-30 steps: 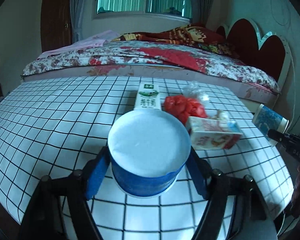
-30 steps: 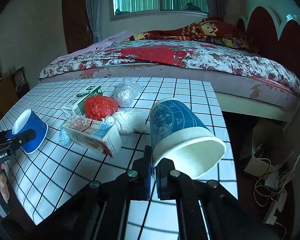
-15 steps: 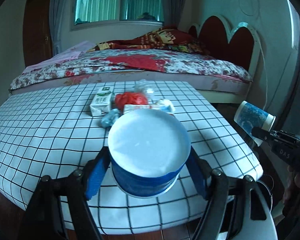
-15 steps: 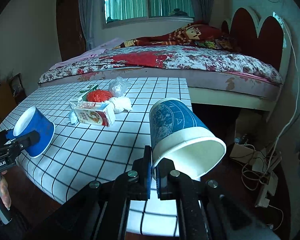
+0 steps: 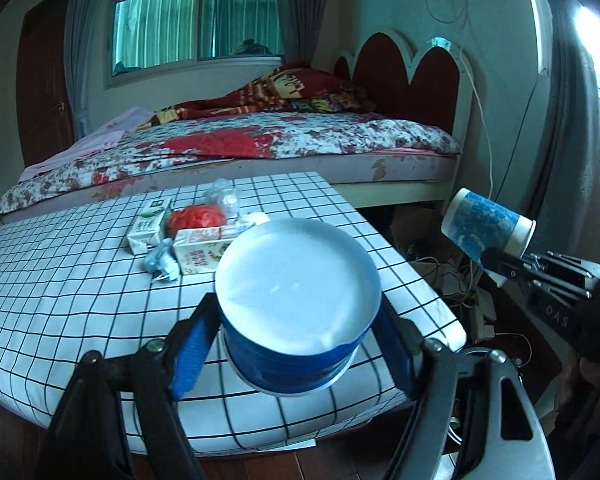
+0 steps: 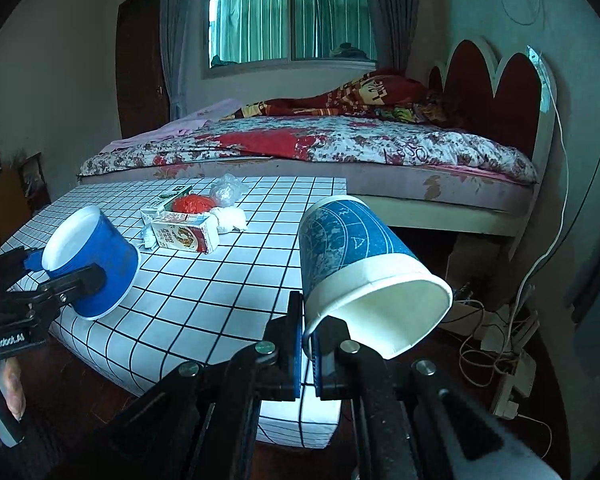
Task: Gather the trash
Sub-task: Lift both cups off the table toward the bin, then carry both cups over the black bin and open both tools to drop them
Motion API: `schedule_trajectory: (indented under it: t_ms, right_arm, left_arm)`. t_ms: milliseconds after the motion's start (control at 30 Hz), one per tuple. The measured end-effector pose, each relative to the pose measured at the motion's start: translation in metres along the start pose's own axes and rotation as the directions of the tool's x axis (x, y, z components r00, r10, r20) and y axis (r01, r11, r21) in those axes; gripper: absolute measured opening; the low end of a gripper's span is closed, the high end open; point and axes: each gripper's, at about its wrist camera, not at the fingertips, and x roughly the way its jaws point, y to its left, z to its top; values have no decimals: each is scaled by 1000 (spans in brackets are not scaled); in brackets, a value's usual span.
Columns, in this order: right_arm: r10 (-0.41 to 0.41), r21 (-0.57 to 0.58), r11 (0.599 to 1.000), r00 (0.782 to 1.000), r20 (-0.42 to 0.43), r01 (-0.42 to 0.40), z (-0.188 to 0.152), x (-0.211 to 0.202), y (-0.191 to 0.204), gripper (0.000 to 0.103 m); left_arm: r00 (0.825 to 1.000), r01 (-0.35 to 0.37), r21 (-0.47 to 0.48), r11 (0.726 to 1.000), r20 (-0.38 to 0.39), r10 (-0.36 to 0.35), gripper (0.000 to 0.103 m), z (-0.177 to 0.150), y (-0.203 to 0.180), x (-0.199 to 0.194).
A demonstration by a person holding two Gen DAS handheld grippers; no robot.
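Note:
My left gripper (image 5: 296,338) is shut on a blue paper bowl (image 5: 296,300), its pads pressing the bowl's two sides, white inside facing me; it hangs over the near edge of the checked table (image 5: 60,320). The right wrist view shows this bowl (image 6: 100,260) at the left. My right gripper (image 6: 308,332) is shut on the rim of a blue patterned paper cup (image 6: 352,256), tilted mouth-down beyond the table's right edge. Left on the table are a milk carton (image 6: 184,234), a green-white carton (image 5: 150,224), a red bag (image 6: 192,204), a clear bag (image 6: 226,194) and white tissue (image 6: 230,218).
A bed (image 6: 320,144) with a flowered cover and a red headboard (image 6: 496,92) stands behind the table. Cables and a power strip (image 6: 512,368) lie on the dark wooden floor to the right. A person's hand (image 6: 4,392) grips the left handle.
Both grippers have pulled back from the table with the bowl and the cup still held. The trash pile now looks farther off, and the table's near edge and the floor have come into view.

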Motion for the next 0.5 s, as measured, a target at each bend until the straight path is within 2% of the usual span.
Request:
schedule_trajectory:
  t_ms: [300,500]
  right_arm:
    - [-59,37,997,997,-51,61,-35,-18,-46,4]
    - [-124,35,991,987,-103,129,-62,-29,-77,4]
  left_arm:
    - [995,100,65,993,-14,-99,75,-3,-57,13]
    - [984,179,113,977,-43,-176,75,-10,-99,20]
